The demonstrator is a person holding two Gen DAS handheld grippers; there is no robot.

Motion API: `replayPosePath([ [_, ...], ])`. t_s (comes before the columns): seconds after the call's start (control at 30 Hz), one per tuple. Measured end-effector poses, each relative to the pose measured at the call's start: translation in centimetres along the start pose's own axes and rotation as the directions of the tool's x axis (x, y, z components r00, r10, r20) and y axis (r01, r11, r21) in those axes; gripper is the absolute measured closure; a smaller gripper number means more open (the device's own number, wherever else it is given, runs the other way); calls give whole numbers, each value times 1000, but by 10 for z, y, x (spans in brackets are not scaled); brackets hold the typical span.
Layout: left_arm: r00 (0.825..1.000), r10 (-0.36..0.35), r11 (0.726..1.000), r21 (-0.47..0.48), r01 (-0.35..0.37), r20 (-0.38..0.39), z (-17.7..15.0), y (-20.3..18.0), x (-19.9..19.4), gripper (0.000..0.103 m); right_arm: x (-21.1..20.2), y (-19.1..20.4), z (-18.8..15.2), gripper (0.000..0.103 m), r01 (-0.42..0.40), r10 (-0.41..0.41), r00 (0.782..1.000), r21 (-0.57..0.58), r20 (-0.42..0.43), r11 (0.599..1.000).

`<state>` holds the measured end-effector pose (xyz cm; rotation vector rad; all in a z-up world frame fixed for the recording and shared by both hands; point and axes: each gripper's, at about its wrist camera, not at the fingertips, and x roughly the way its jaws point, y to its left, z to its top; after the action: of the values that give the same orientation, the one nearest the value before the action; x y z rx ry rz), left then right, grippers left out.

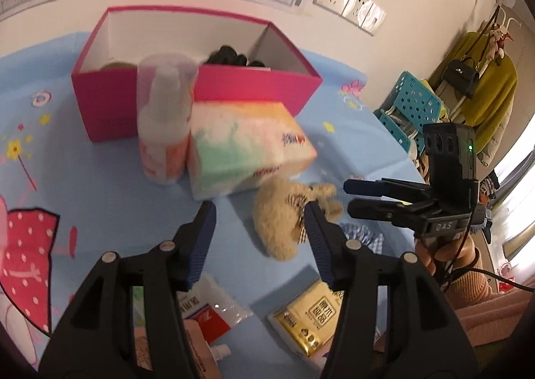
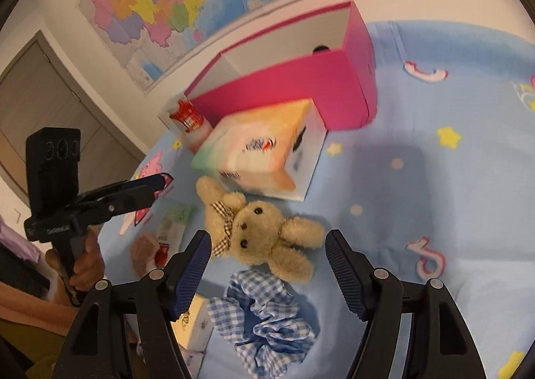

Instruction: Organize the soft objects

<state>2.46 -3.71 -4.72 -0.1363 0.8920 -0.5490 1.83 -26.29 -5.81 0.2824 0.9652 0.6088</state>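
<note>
- Your left claw stands open with nothing between its blue pads; the plush bunny lies just past its right finger.
- Your right claw is also open and empty, its two fingers on either side of the bunny's head and the checked scrunchie in the right wrist view, and I cannot tell that it touches either.
- The bunny lies on its back on the blue patterned sheet, a checked bow at its neck, with the blue-and-white scrunchie right below it, touching or nearly so.
- Just beyond the bunny sits a soft tissue pack with pastel print, and it rests against the front of the pink box.
- The pink box is open at the top; something dark shows inside near its right end.
- A white spray bottle with a clear cap stands upright beside the tissue pack, in front of the box.
- Near your left claw lie a yellow packet and a clear bag with a red and white label, both flat on the sheet.
</note>
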Motion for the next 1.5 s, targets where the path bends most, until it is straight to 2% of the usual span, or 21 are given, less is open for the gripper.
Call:
replayPosePath([
  [0.23, 998, -9, 1000, -5, 9, -55, -9, -2, 20, 47, 8, -7, -4, 31, 9, -9, 1000, 47, 8, 999],
  [0.57, 994, -19, 1000, -6, 18, -106, -14, -6, 41, 47, 18, -14, 2, 31, -20, 18, 999, 82, 30, 996],
  [0.77, 990, -43, 999, -16, 41, -135, -13, -3, 52, 61, 21, -13, 2, 32, -37, 34, 999, 81, 33, 996],
  [0.83, 988, -45, 999, -11, 44, -145, -12, -5, 56, 69, 22, -13, 2, 34, -39, 37, 999, 81, 31, 996],
  [0.9, 987, -50, 999, -8, 49, -151, -12, -7, 59, 70, 23, -15, 2, 45, -44, 41, 999, 91, 28, 995],
  [1.03, 987, -42, 999, 3, 43, -152, -11, -9, 61, 70, 21, -21, 0, 53, -65, 60, 997, 119, 38, 991],
  [1.1, 987, -47, 999, 0, 48, -152, -11, -9, 61, 70, 20, -24, 0, 65, -70, 65, 997, 127, 46, 989],
  [1.2, 987, -48, 999, 2, 49, -152, -10, -9, 62, 70, 16, -24, -1, 72, -67, 61, 997, 125, 53, 990],
  [1.37, 988, -52, 998, 11, 54, -147, -9, -11, 62, 70, 7, -20, -2, 80, -70, 62, 995, 104, 75, 992],
  [1.5, 989, -71, 997, 19, 74, -127, -6, -12, 54, 70, -5, -11, 0, 81, -74, 66, 993, 73, 96, 995],
])
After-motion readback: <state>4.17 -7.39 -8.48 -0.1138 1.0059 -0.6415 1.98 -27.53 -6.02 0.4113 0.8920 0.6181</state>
